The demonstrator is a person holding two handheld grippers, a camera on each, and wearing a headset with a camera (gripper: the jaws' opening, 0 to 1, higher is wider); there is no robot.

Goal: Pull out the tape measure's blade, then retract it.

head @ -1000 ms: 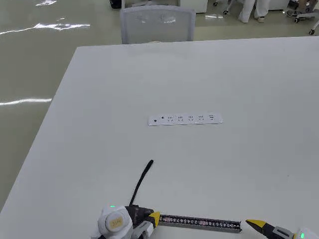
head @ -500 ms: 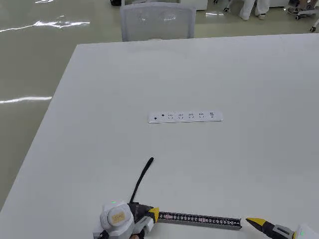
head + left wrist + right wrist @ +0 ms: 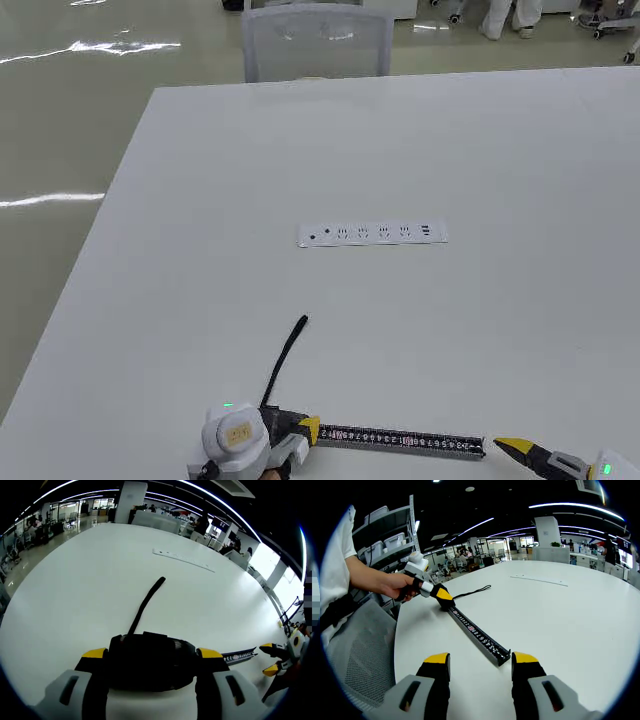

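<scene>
My left gripper [image 3: 300, 438] sits at the table's near edge, shut on the black tape measure body [image 3: 150, 662], which is held between its yellow-tipped jaws [image 3: 152, 655]. The blade [image 3: 400, 441] lies flat on the table, running right from the body. Its end hook [image 3: 501, 657] rests just ahead of my right gripper [image 3: 481, 659], in line with the gap between the wide-apart jaws, which touch nothing. In the head view the right gripper [image 3: 512, 448] is just right of the blade's end. The black wrist strap [image 3: 285, 360] trails away from the body across the table.
A white power strip [image 3: 372, 234] lies flat mid-table. A grey mesh chair [image 3: 315, 45] stands at the white table's [image 3: 500, 150] far edge. The table's left edge drops to the floor. Another mesh chair [image 3: 360, 650] is near the person.
</scene>
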